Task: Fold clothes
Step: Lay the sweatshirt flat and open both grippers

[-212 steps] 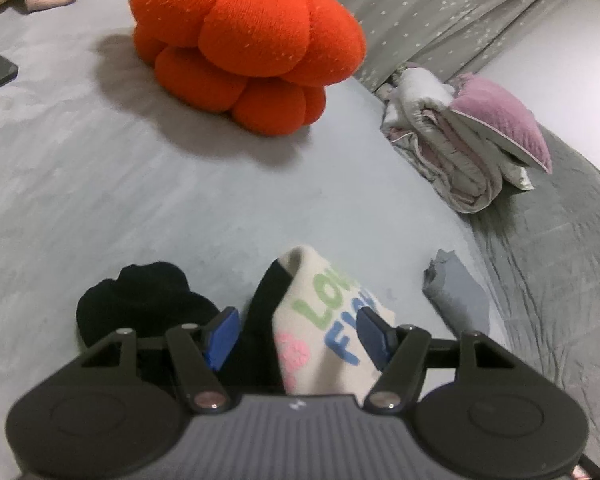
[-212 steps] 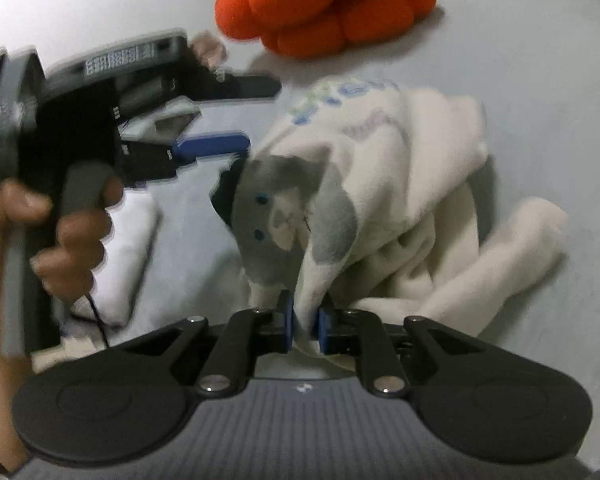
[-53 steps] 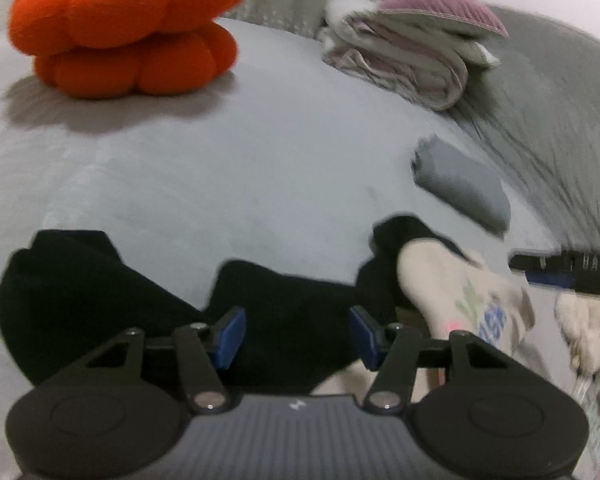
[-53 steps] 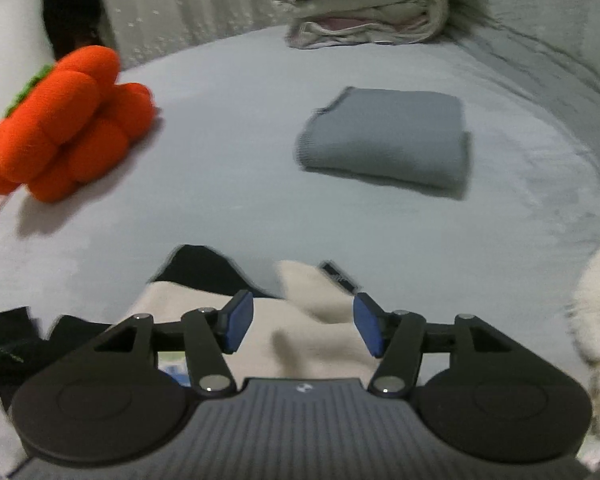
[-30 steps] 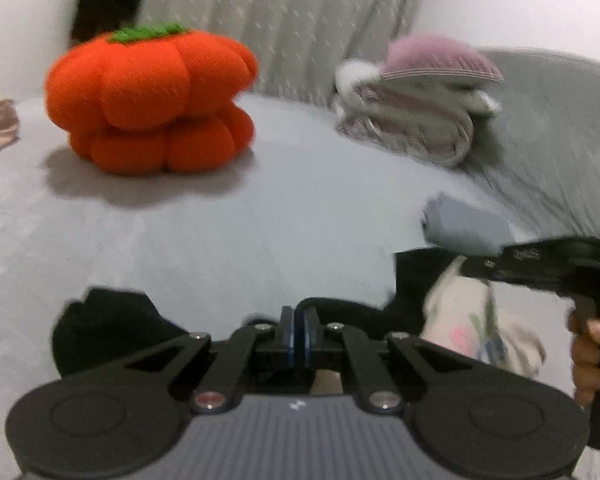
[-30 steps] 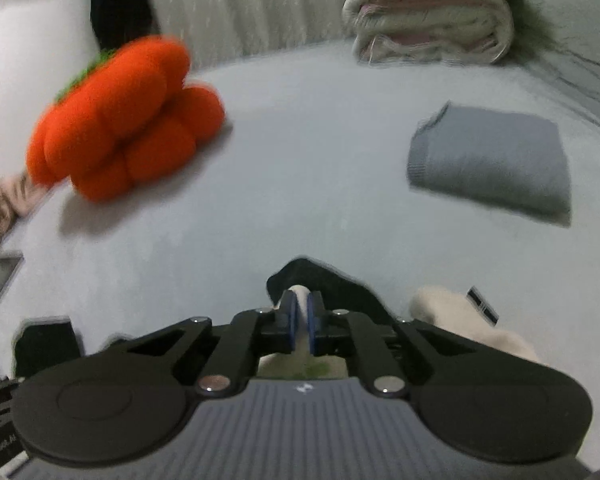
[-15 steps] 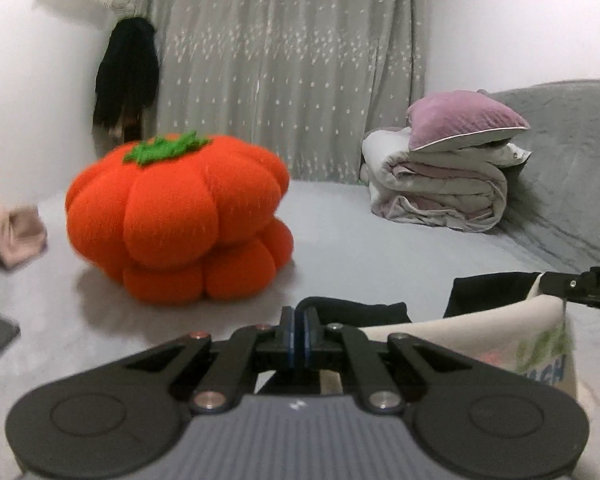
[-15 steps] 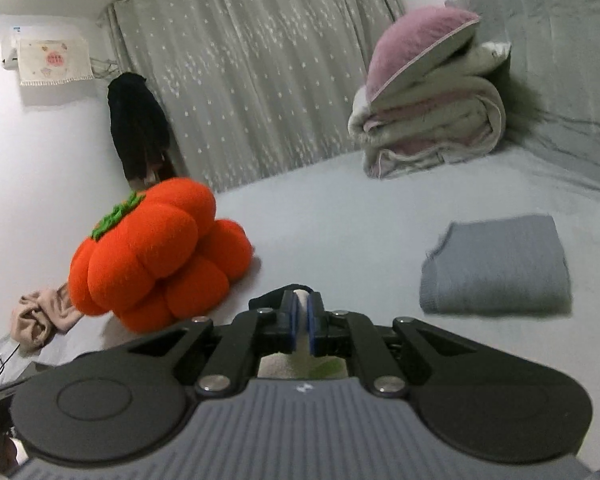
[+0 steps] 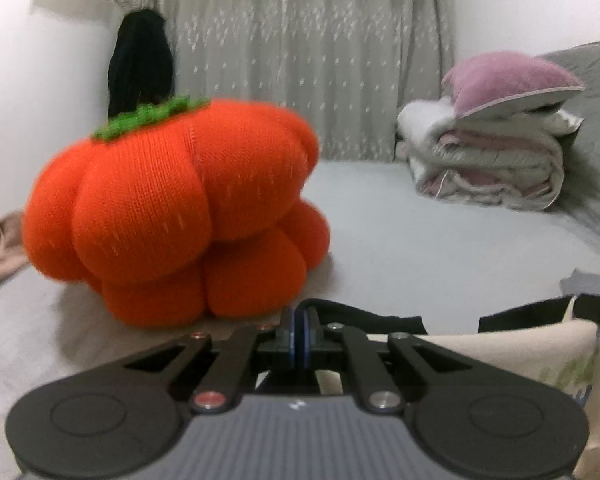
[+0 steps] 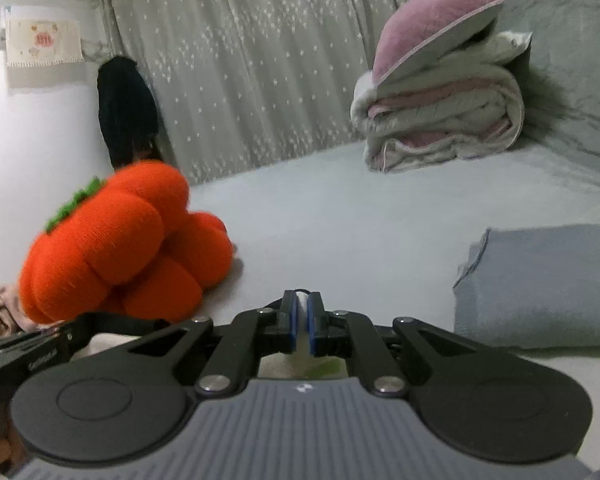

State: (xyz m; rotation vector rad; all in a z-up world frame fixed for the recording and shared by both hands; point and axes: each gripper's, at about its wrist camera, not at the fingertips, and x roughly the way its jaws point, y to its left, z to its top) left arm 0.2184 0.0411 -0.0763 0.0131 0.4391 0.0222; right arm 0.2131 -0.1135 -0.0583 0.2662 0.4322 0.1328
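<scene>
Left gripper point(image 9: 299, 338): jaws fully closed, blue pads pinched on the black-trimmed top edge of the cream sweatshirt point(image 9: 512, 350). Right gripper point(image 10: 302, 326): jaws likewise closed, a sliver of the same cream fabric visible between the pads. The garment hangs between the two grippers, clear of the bed point(image 10: 340, 220) as far as the views show; its lower part falls below both cameras and cannot be seen. Key relation: the held edge runs sideways from one gripper to the other, long axis crosswise, the body of the cloth drooping beneath. Neither hand is nearer; both are at the hem line. Judgement: the next move likely lays it flat on the open sheet ahead, keeping that edge taut and level. Fabric looks thick, soft, fleece-like, with green and blue printed lettering near the right end in the left wrist view. Further on, right: a folded grey garment point(image 10: 536, 284), flat knit, squared edges, resting on the bed. Left: an orange pumpkin plush point(image 9: 172, 216), ribbed knit, lobed, green top, close ahead of the left gripper. Beyond: a rolled quilt point(image 10: 440, 128) with a pink pillow point(image 10: 428, 28) on top, then grey dotted curtain point(image 9: 300, 60).
</scene>
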